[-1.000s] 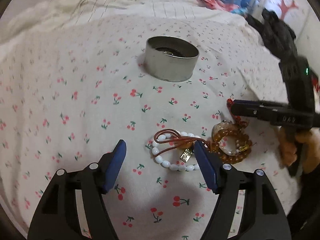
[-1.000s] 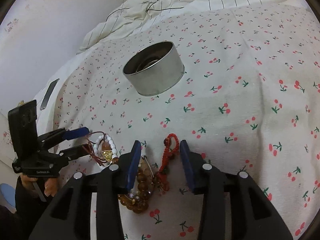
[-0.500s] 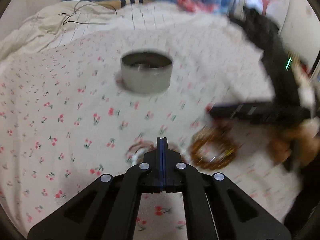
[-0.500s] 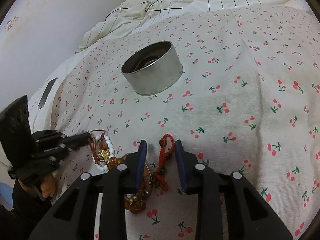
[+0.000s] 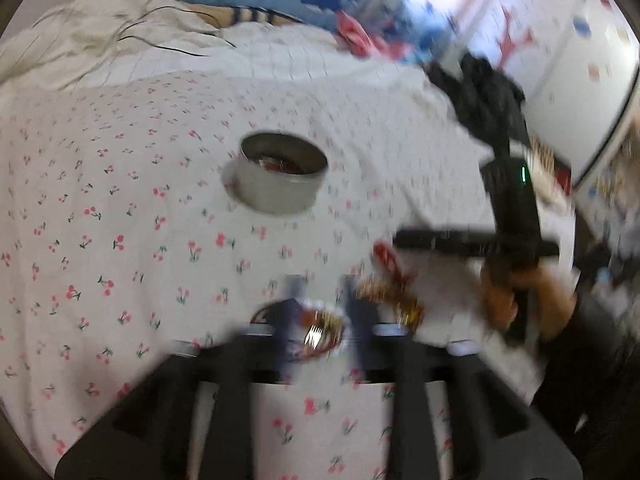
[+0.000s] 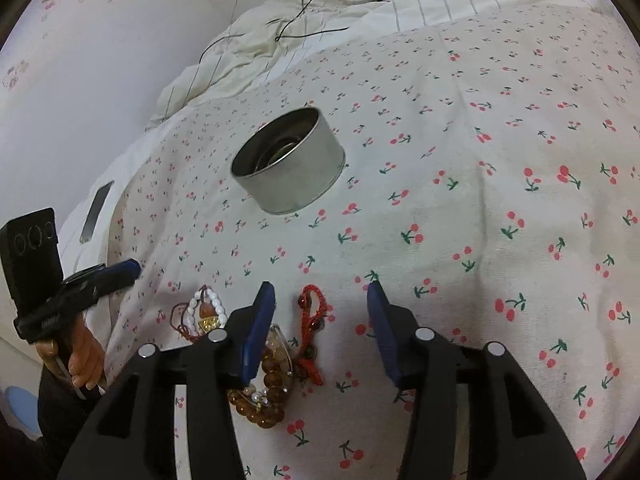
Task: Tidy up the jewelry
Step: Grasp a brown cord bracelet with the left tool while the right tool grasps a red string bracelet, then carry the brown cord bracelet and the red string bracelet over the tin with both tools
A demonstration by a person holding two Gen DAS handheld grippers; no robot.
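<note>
My right gripper (image 6: 320, 324) stands open over the cherry-print bedspread (image 6: 500, 184), its jaws having just been widening, and the red braided cord bracelet (image 6: 311, 322) lies on the cloth between them, touched by neither pad. My left gripper (image 5: 320, 312) is blurred in its own view; its jaws have just been opening too, they stand apart, and the white bead bracelet (image 6: 208, 308) with its brown cord and small gold charm sits between or just under them. I cannot tell whether a pad touches it, though from my right camera it looks to be lying on the cloth. I count 3 loose pieces, all clustered near my fingers: 1 white bead bracelet, 1 red cord bracelet, and 1 amber bead bracelet (image 6: 266, 394) half hidden under my right gripper's left finger. There is 1 round metal tin (image 6: 289, 166), well apart up the bed, with something already inside. I judge all 3 light and floppy: the beads smooth and liable to roll or slip from flat pads, the cord soft and grippy. I would pinch each across 1 side of its loop, the red one on the braid rather than on a bead.
</note>
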